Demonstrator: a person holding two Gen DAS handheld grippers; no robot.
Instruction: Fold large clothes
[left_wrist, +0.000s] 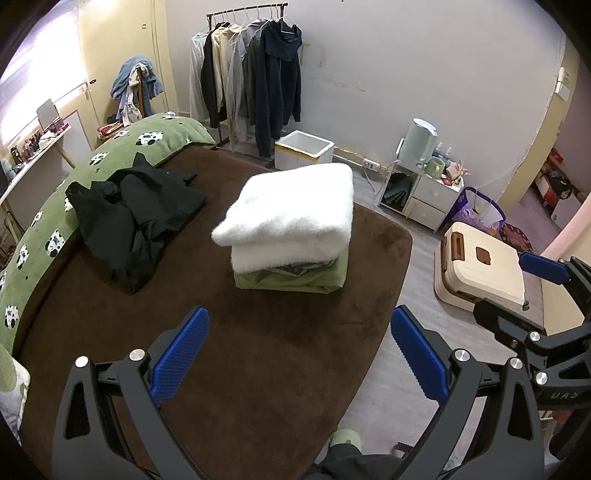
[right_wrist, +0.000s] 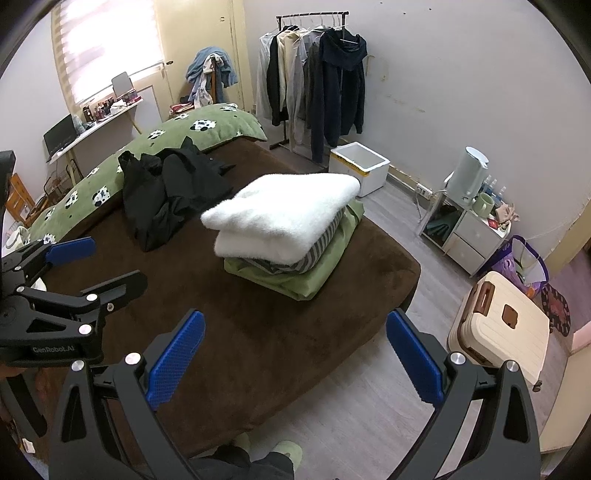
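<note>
A crumpled black garment (left_wrist: 136, 214) (right_wrist: 173, 192) lies unfolded at the far left of the brown bed cover (left_wrist: 258, 350) (right_wrist: 240, 332). To its right stands a folded stack: a fluffy white piece (left_wrist: 291, 206) (right_wrist: 284, 218) on top, a striped one under it, and a green one (left_wrist: 295, 280) (right_wrist: 314, 273) at the bottom. My left gripper (left_wrist: 299, 314) (right_wrist: 118, 260) hovers open over the near part of the bed, holding nothing. My right gripper (right_wrist: 295, 317) (left_wrist: 500, 286) is also open and empty, near the bed's front right edge.
A green panda-print blanket (left_wrist: 110, 158) lies along the bed's left side. A clothes rack (left_wrist: 251, 74) with hanging coats, a white foam box (left_wrist: 303, 147), a bedside cabinet (left_wrist: 424, 192) and a cream suitcase (left_wrist: 484, 273) stand on the floor. A person's green slippers (right_wrist: 284, 450) show at the bottom.
</note>
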